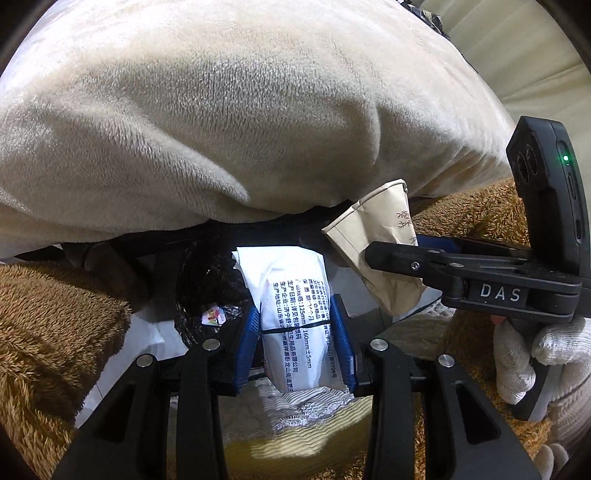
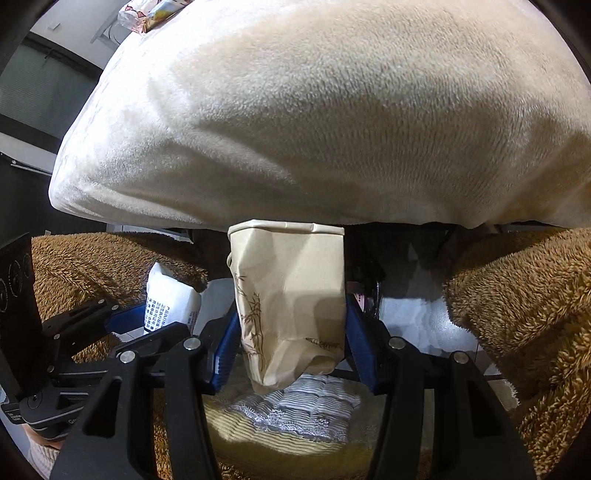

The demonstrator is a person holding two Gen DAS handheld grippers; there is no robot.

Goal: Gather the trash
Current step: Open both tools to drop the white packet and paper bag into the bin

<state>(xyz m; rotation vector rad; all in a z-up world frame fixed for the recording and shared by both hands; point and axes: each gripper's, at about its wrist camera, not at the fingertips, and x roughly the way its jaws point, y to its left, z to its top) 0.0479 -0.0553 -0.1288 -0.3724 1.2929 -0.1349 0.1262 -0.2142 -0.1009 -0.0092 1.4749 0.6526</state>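
Observation:
My left gripper (image 1: 295, 343) is shut on a white tissue packet (image 1: 291, 317) with black print, held above a bin lined with a black bag (image 1: 207, 295) that has a small colourful wrapper (image 1: 213, 316) inside. My right gripper (image 2: 291, 347) is shut on a crushed beige paper cup (image 2: 288, 306) with a bamboo drawing. The cup (image 1: 380, 251) and the right gripper (image 1: 384, 258) show at the right of the left wrist view. The packet (image 2: 170, 302) and the left gripper (image 2: 122, 325) show at the left of the right wrist view.
A cream plush blanket (image 1: 240, 118) on a table fills the upper half of both views. Brown fuzzy fabric (image 1: 48, 325) lies at both sides. A striped cushion (image 2: 295, 410) sits below the grippers. A snack wrapper (image 2: 147, 13) lies on the blanket's far edge.

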